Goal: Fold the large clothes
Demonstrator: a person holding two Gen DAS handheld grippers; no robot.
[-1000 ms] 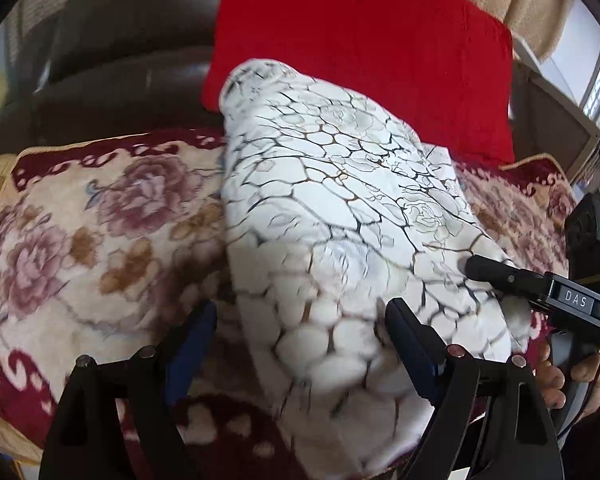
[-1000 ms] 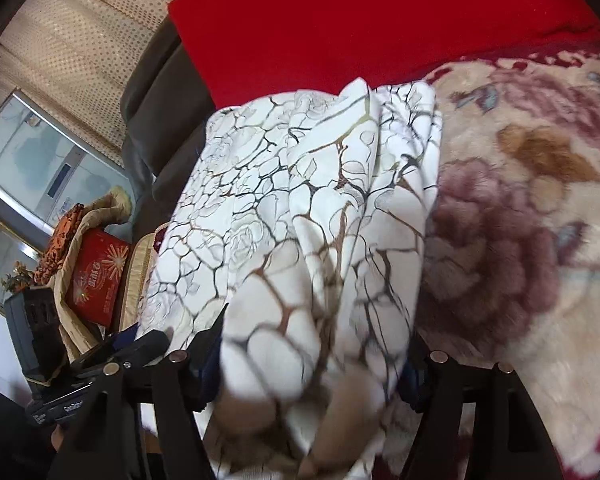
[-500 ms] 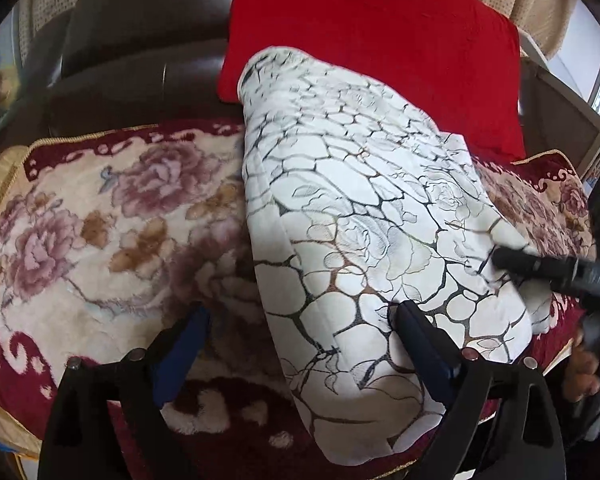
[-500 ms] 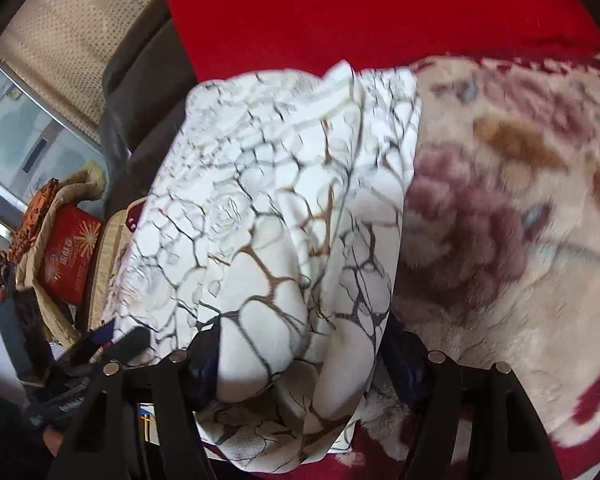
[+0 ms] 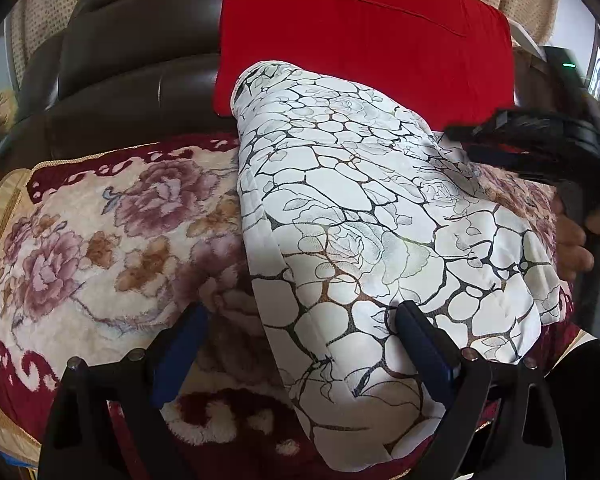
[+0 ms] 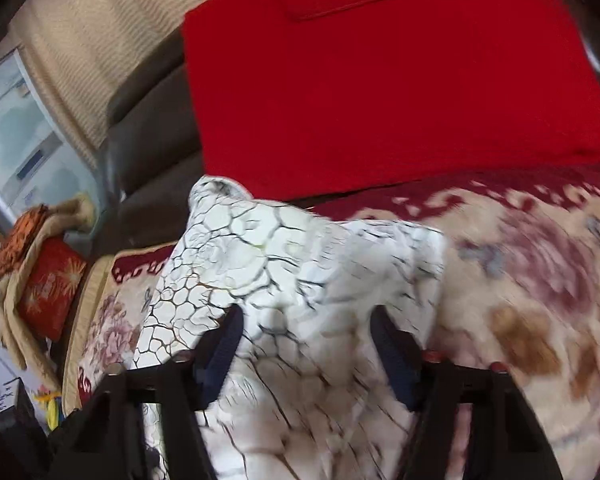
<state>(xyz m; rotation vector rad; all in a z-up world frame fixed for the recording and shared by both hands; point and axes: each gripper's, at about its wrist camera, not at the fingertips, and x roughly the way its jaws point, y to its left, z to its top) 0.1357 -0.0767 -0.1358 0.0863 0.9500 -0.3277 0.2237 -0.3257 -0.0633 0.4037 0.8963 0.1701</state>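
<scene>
A folded white garment (image 5: 364, 224) with a dark cracked-stone and rose print lies on the floral blanket (image 5: 100, 232) that covers the sofa seat, its far end at 12 o'clock touching the foot of the red cushion (image 5: 360, 40). In your left wrist view the garment runs from the cushion down to 6 o'clock, filling the middle and right of the frame.

Your left claw (image 5: 296, 344) stands spread wide over the garment's near left edge: its right blue pad (image 5: 420, 348) rests against the cloth, its left pad (image 5: 180, 352) sits apart over bare blanket, and nothing is pinched.

At 3 o'clock in that view your right hand (image 5: 576, 240) holds the right claw above the garment's right side. In its own blurred view the right claw (image 6: 306, 354) has white cloth between its jaws, which are closing; the blur hides whether the pads press the fabric yet.

Behind the cushion rises the dark brown sofa back (image 5: 140, 48). At 9 o'clock in the right wrist view, a red patterned box (image 6: 48, 288) sits beside the sofa.
</scene>
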